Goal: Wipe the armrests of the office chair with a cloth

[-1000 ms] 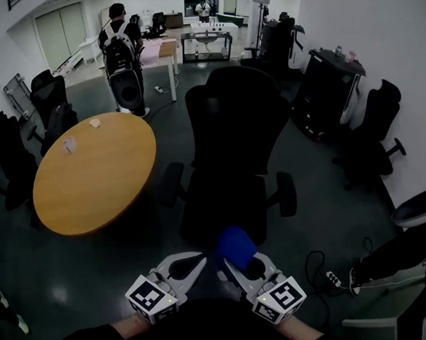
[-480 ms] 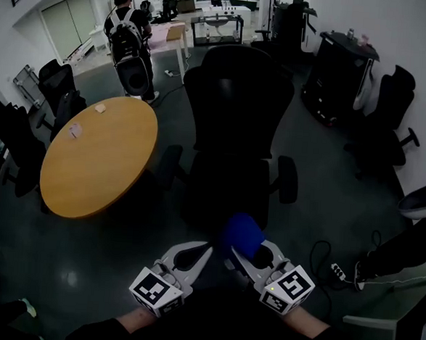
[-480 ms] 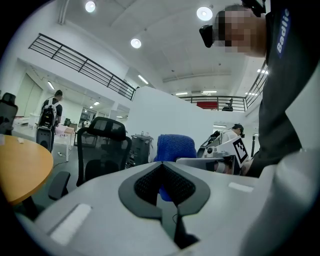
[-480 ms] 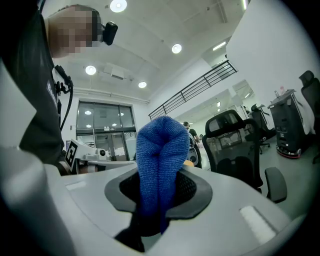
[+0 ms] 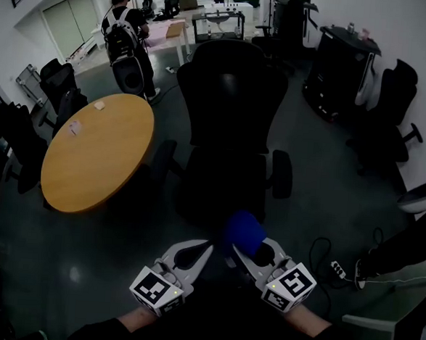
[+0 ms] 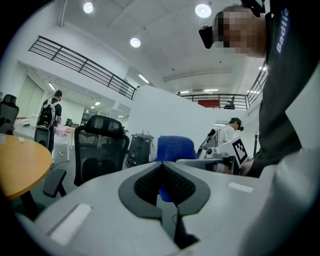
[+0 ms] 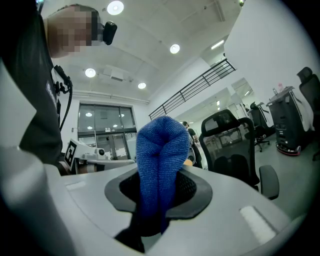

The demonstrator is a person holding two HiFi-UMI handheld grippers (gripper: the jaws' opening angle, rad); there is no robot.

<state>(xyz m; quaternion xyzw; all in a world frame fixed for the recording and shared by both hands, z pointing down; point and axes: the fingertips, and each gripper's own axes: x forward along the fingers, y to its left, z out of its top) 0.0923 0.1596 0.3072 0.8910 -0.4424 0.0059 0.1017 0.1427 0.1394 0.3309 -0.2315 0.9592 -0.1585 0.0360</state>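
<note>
A black office chair [image 5: 229, 123] faces me in the head view, its left armrest [image 5: 162, 162] and right armrest [image 5: 281, 173] sticking out at the sides. My right gripper [image 5: 238, 246] is shut on a folded blue cloth [image 5: 245, 230], held low in front of the seat. In the right gripper view the blue cloth [image 7: 159, 165] rises from between the jaws, with the chair [image 7: 230, 145] behind. My left gripper [image 5: 198, 250] is beside the right one, shut and holding nothing. The left gripper view shows the chair [image 6: 99, 150] and the cloth [image 6: 175, 149] past the jaws.
A round wooden table [image 5: 97, 159] stands left of the chair with small papers on it. More black chairs [image 5: 388, 116] line the right wall and the far left [image 5: 15, 144]. A person with a backpack [image 5: 124, 39] stands at the back. A cable and power strip [image 5: 333, 268] lie on the floor.
The view has closed in on the chair, which now sits slightly larger and more centred. Both grippers stay low in front, the cloth still held.
</note>
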